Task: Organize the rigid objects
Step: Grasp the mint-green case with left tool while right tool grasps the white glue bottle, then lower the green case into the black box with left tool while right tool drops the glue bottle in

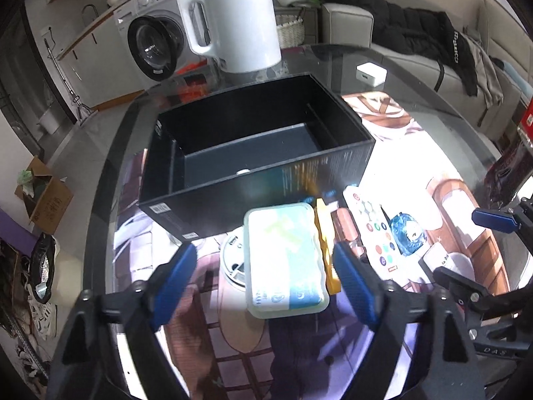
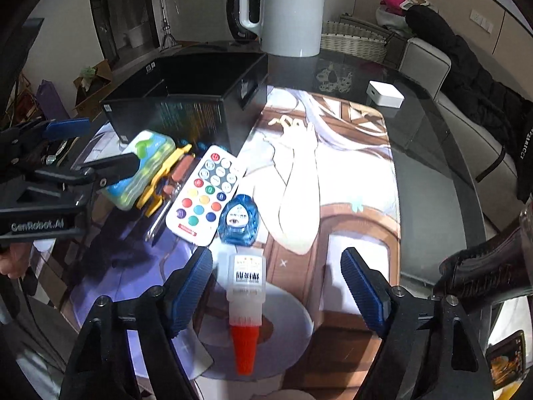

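Note:
An open black box (image 1: 256, 153) (image 2: 186, 106) stands on the printed mat, a small white thing on its floor. In front of it lie a green-blue plastic case (image 1: 284, 260) (image 2: 143, 166), a yellow tool (image 1: 324, 243) (image 2: 163, 180), a white remote with coloured buttons (image 1: 373, 230) (image 2: 206, 196), a blue correction tape (image 1: 408, 233) (image 2: 238, 220) and a glue bottle with a red cap (image 2: 246, 303). My left gripper (image 1: 266, 283) is open, its fingers either side of the case. My right gripper (image 2: 276, 286) is open around the glue bottle.
A white kettle (image 1: 233, 20) (image 2: 286, 10) stands behind the box. A small white charger block (image 1: 371, 73) (image 2: 384, 95) lies on the glass table (image 1: 433, 100) at the right. A sofa with black clothes is beyond the table.

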Tool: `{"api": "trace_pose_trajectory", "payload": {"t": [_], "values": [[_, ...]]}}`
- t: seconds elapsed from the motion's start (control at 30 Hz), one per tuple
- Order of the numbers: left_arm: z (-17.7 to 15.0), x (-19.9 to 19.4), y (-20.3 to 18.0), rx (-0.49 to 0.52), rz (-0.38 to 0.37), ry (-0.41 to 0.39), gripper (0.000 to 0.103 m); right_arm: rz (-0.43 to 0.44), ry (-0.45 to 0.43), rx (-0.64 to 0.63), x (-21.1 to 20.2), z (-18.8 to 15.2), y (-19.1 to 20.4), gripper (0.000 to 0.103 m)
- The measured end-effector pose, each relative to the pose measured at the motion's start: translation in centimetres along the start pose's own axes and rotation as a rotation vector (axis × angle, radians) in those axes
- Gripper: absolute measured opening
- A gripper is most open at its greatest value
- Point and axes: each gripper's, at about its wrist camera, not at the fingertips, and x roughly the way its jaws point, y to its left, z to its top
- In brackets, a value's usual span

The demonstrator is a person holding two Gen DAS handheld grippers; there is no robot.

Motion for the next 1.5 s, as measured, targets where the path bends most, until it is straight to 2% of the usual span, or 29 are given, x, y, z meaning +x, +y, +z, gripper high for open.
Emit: {"api": "trace_pose_trajectory", "payload": {"t": [0.1,0.2,0.27,0.37,0.43,0.5,0.7,0.8,0.93,1.13,1.3,1.5], "values": [[0.1,0.9,-0.3,0.007,0.006,0.023,0.066,0.000,0.029,-0.032,0.3,-1.2,0.2,0.073],[0.2,1.1,-0.3,0.010,0.008,0.020,0.065,0.017,0.055,-0.048,0.9,-1.9,0.5,0.063],[0.1,1.3,-0.3,0.009,0.010,0.025,0.065,0.018,0.051,-0.057,1.1,-1.8,0.7,0.062],[-0.4,2.3,-0.2,-0.002,-0.029,0.072,0.063,0.037,0.048,-0.078,1.2,-1.4,1.2,0.049],[-0.7,2.1,-0.4,0.014,0.003,0.059,0.053,0.065,0.048,-0.084,1.2,-1.2,1.4,0.037],[-0.9,2.0,-0.4,0.011,-0.001,0.070,0.053,0.084,0.053,-0.099,1.1,-1.1,1.8,0.026],[-1.0,1.3,0.6,-0.036,-0.051,0.086,0.053,0.091,0.045,-0.089,1.0,-1.0,1.8,0.025],[-1.0,-0.1,0.6,-0.024,-0.046,0.042,0.053,0.095,0.015,-0.080,0.3,-0.9,1.7,0.025],[-0.9,-2.8,1.3,-0.038,-0.017,-0.066,0.053,0.102,-0.067,-0.071,-1.5,-0.1,1.9,0.025],[-0.2,-7.4,3.3,-0.080,0.015,-0.271,0.053,0.093,-0.315,-0.082,-5.8,1.6,3.0,0.025],[0.5,-8.3,4.7,-0.098,0.035,-0.342,0.053,0.122,-0.471,-0.089,-8.4,3.6,4.2,0.025],[2.4,-7.5,6.4,-0.146,0.023,-0.380,0.053,0.125,-0.570,-0.039,-9.0,7.0,4.2,0.025]]}}
